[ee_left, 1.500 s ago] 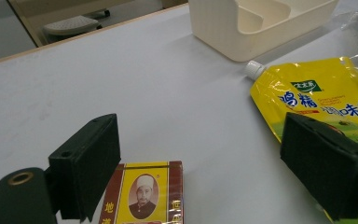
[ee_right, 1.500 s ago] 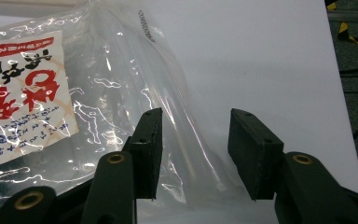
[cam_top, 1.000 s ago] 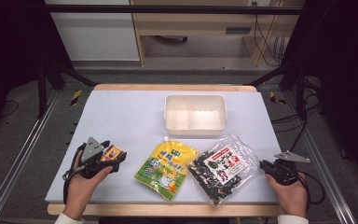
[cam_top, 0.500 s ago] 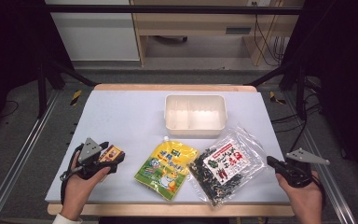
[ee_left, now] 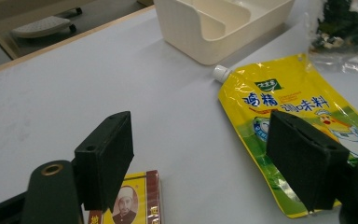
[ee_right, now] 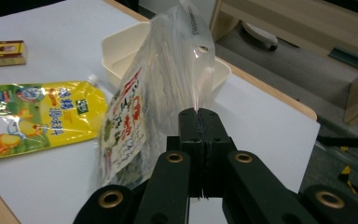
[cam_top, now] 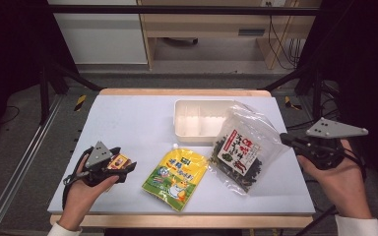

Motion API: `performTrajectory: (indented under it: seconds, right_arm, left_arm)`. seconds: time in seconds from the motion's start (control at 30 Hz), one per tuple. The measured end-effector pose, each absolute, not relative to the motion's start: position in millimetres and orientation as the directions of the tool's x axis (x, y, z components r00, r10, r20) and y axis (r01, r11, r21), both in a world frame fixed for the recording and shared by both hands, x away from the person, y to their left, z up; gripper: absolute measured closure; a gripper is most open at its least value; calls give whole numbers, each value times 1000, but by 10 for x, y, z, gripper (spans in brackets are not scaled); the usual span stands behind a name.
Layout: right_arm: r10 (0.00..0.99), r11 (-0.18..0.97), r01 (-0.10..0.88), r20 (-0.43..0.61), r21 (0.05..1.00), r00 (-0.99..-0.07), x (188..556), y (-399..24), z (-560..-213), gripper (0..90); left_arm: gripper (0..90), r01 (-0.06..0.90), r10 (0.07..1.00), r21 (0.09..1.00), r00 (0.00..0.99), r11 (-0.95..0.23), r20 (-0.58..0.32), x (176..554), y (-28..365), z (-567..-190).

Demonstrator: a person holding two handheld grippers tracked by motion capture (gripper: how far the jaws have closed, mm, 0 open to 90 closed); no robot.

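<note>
The seaweed bag [ee_right: 168, 84] is pinched at its edge by the right tool [ee_right: 198, 114], hung ahead for carrying. The left tool [ee_left: 200, 154] is held apart, resting over the small box [ee_left: 130, 205].

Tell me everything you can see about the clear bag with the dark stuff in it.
The clear bag is crinkly transparent plastic holding dark dried pieces, with a white label printed in red and black. The right gripper is shut on its edge, lifting that side so the bag stands tilted; in the right gripper view its lower end seems to rest on the table. In the high view its top overlaps the cream tray, with the yellow pouch to its left.
</note>
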State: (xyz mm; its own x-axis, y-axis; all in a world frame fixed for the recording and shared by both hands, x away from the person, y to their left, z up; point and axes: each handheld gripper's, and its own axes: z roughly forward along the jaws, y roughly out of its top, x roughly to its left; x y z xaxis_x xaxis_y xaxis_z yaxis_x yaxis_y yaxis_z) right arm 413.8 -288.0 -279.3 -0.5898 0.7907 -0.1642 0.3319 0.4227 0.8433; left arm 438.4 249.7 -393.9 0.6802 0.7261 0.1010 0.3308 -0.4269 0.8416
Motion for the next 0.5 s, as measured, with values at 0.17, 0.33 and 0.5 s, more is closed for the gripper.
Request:
performTrajectory:
  seconds: [0.17,0.33,0.5]
  right_arm:
    - [751,482,304,-209,822,-627,4159,-2723,-2616,897]
    - [710,526,258,-252,811,-657,4151,-2561,-2385,897]
    - [680,556,245,-265,794,-683,4194,-2443,-2284,898]
  left_arm:
    - [222,302,688,835,716,-460,120,4404,2436,-3743]
    - [216,240,634,812,748,-531,194,4437,2329,-3446]
    - [216,215,603,780,759,-588,246,4500,2234,-3333]
